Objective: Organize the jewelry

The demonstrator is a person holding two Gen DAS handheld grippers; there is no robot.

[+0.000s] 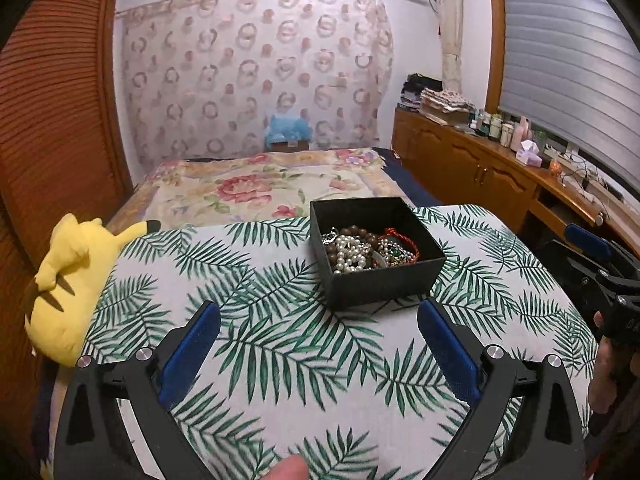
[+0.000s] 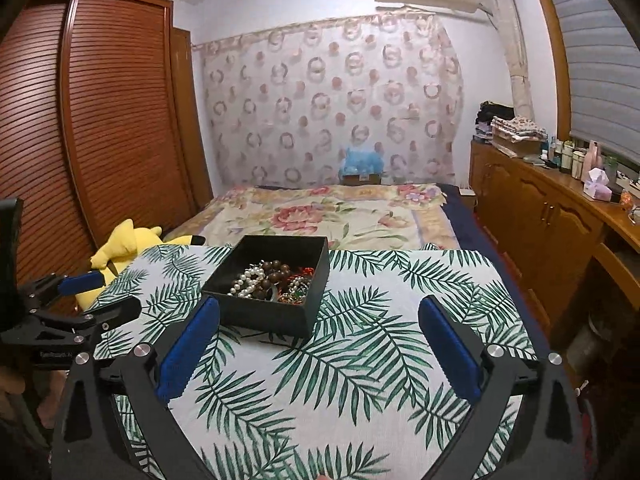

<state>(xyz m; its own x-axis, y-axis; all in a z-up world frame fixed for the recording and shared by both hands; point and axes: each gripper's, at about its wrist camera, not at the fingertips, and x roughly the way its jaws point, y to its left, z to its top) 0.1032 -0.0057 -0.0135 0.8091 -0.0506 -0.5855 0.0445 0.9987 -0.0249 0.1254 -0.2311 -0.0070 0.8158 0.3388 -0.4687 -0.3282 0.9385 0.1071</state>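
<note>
The left gripper (image 1: 318, 312), black-framed with blue-padded fingers, was spread wide and held nothing, hovering above the palm-leaf-printed cloth (image 1: 280, 360) on the table. The right gripper (image 2: 318, 312), built the same, was likewise spread wide and held nothing. Just beyond both sat the open square black box (image 1: 376, 254), resting on the cloth toward its far edge. Inside lay a tangle of jewelry: a white pearl strand (image 1: 348, 252), dark brown wooden beads (image 1: 356, 232) and a red cord bracelet (image 1: 404, 240). A yellow plush toy (image 1: 68, 280) lay at the table's left side, beside the floral bedspread (image 1: 256, 188).
</note>
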